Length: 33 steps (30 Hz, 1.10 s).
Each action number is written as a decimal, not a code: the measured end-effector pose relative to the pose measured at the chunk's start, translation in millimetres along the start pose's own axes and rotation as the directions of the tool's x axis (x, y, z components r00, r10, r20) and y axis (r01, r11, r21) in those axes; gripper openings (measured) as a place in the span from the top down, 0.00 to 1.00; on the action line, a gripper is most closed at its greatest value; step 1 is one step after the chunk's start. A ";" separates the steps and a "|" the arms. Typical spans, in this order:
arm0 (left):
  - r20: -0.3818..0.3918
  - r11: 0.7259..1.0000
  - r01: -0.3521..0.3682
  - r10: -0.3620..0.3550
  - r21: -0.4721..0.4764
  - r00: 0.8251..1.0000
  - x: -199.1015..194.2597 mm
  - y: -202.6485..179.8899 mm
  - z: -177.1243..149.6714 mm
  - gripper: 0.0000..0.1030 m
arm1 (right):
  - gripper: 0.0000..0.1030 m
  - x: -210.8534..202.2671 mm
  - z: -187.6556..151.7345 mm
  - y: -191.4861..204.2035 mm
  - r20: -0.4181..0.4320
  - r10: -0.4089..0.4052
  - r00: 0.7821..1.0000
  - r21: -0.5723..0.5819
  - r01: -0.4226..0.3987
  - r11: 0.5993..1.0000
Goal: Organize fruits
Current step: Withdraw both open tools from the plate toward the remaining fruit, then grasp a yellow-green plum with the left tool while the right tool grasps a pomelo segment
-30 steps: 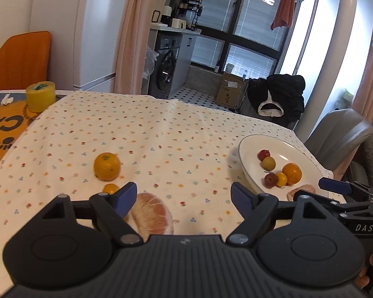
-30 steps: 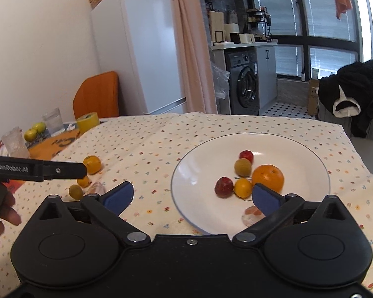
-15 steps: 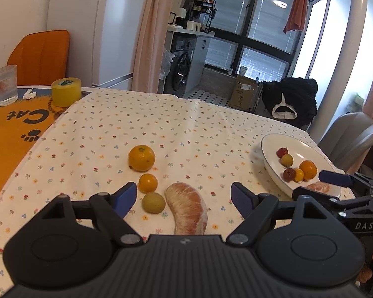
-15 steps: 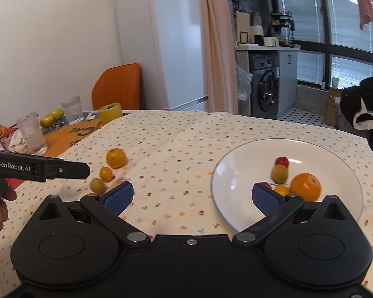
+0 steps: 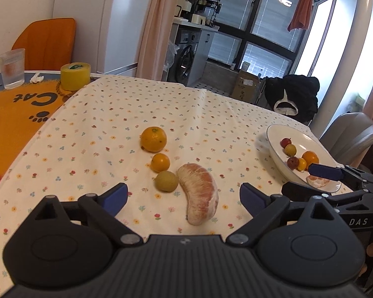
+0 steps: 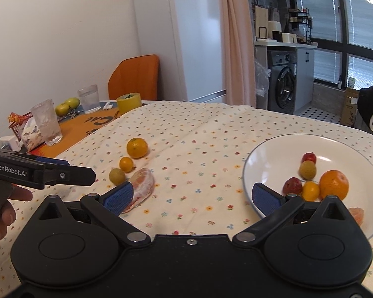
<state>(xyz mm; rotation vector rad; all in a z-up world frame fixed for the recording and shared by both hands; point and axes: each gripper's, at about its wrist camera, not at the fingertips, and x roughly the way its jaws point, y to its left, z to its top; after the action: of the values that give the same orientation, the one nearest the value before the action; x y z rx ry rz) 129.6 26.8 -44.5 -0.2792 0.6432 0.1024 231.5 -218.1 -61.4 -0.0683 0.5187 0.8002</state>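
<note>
Still loose on the floral tablecloth (image 5: pixel 92 129) are four fruits in a short row: a peeled pomelo segment (image 5: pixel 200 193) nearest the cameras, a small yellow-green fruit (image 5: pixel 165 181) touching its left side, a small orange kumquat-like fruit (image 5: pixel 160 162) just beyond that, and a larger mandarin (image 5: pixel 153 139) farthest out. Well apart to the right stands a white plate (image 6: pixel 273 154) holding a small red fruit (image 6: pixel 309 158), a yellow-green one (image 6: pixel 307 169), a dark red one (image 6: pixel 292 185), a small orange one (image 6: pixel 310 190), a mandarin (image 6: pixel 334 185) and a piece of peeled citrus (image 6: pixel 356 215) at the near rim.

The left gripper (image 5: pixel 183 197) hangs just short of the pomelo segment with its jaws spread wide and nothing between them; the segment lies roughly in line with the gap. The right gripper (image 6: pixel 192 197) is likewise wide apart and empty, its right finger over the plate's near-left rim and its left finger in front of the pomelo segment.

Farther left, an orange mat (image 5: pixel 10 114) carries a roll of yellow tape (image 5: pixel 75 76) and drinking glasses (image 6: pixel 47 121); two green fruits (image 6: pixel 67 106) sit behind them.
</note>
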 end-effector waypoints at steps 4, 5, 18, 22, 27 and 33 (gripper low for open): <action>-0.006 1.000 0.000 0.000 -0.007 1.000 -0.4 3.0 -5.8 0.07 | 0.00 2.9 -2.0 3.4 -0.013 0.018 1.000 -0.005 -0.018 1.000; -0.008 1.000 -0.001 0.001 -0.008 1.000 0.1 3.5 -7.0 0.06 | 0.00 3.8 -2.6 4.6 -0.016 0.021 1.000 -0.006 -0.021 1.000; -0.012 1.000 0.009 -0.009 -0.008 1.000 9.9 5.2 -17.2 0.09 | 0.00 10.1 -10.3 8.3 -0.046 0.065 0.997 0.021 -0.064 0.998; -0.005 1.000 -0.008 0.008 -0.012 1.000 11.2 8.8 -17.0 0.19 | 0.01 14.1 -9.5 12.0 -0.052 0.080 0.995 0.024 -0.079 0.997; -0.016 0.999 -0.027 0.027 -0.037 1.000 15.4 20.1 -16.6 0.43 | 0.11 26.0 -7.0 22.8 -0.078 0.102 0.992 0.012 -0.102 0.995; -0.010 0.998 -0.041 0.041 -0.051 0.999 15.6 32.9 -16.0 0.64 | 0.16 41.9 -3.3 37.4 -0.106 0.123 0.987 -0.007 -0.124 0.992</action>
<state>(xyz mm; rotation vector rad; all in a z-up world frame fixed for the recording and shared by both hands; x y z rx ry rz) 126.9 53.9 -73.5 -0.3161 0.6560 0.1570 228.2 -164.8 -78.9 -0.0914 0.6217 0.9246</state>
